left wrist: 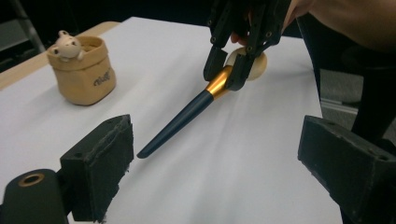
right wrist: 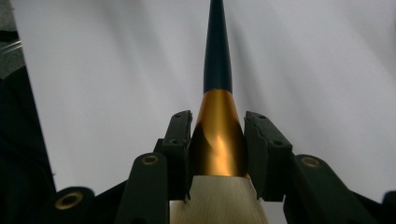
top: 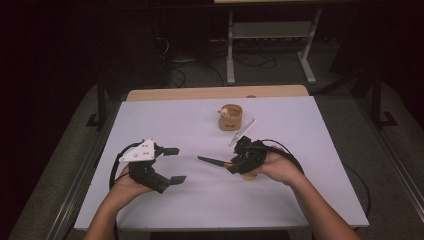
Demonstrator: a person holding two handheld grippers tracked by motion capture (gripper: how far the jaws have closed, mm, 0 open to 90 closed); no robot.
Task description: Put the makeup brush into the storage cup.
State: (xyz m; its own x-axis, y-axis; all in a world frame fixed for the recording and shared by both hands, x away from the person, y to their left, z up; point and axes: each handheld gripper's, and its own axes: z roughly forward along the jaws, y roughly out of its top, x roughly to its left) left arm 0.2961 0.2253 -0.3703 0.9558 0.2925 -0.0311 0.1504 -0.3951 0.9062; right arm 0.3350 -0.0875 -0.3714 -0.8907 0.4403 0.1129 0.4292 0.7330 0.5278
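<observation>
A makeup brush [top: 210,161] with a dark blue handle, a gold ferrule and a cream head lies low over the white table cover [top: 165,120]. My right gripper [top: 232,165] is shut on the ferrule [right wrist: 218,130], and the handle points left toward my left gripper [top: 175,165]. That one stands open, a short way from the handle tip. In the left gripper view the brush [left wrist: 187,114] slants between my wide-apart left jaws, with the right gripper [left wrist: 226,70] clamped on it farther off.
A small tan pot [top: 230,117] with a little bear figure on its rim [left wrist: 65,44] stands at the back centre. A thin white stick [top: 242,132] lies just in front of it. Dark floor and a metal frame lie beyond the table.
</observation>
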